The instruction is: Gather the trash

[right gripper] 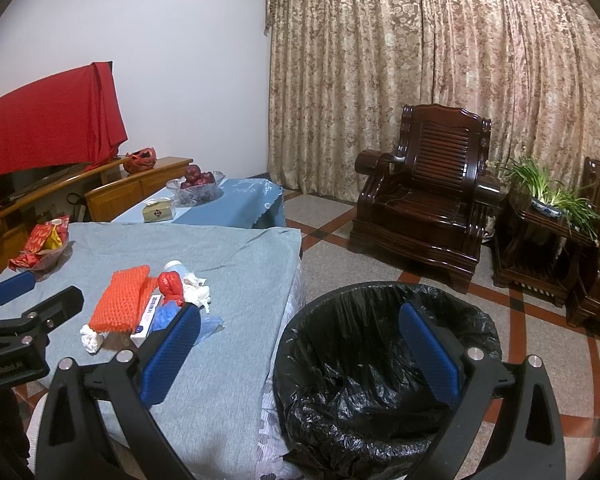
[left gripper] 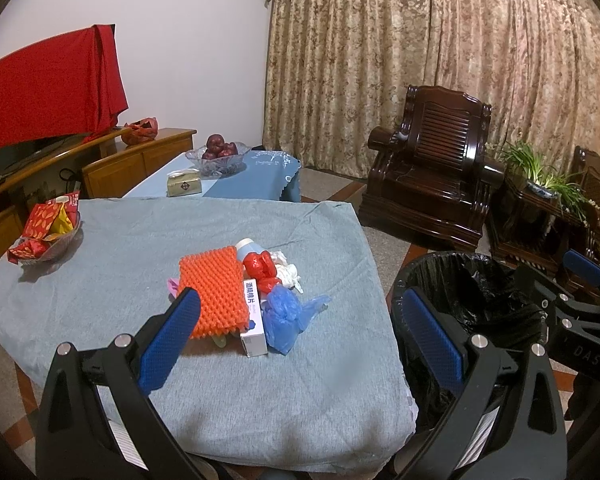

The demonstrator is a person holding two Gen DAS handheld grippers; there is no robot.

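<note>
Trash pile (left gripper: 248, 296) seen at centre of left wrist view, between the spread, empty jaws of left gripper (left gripper: 300, 320), one lined bin (left gripper: 472, 292) at right, in right wrist view right gripper (right gripper: 300, 344) held open, empty, over bin (right gripper: 380, 360), pile (right gripper: 156, 300) at left.

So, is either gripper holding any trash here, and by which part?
Nothing is held. Left gripper and right gripper are both open and empty; the trash pile lies untouched on the table.

A home living room: carved wooden armchair (right gripper: 424, 188) at right, patterned curtains (right gripper: 440, 72) behind, fruit bowl (right gripper: 196, 184) left of centre.
</note>
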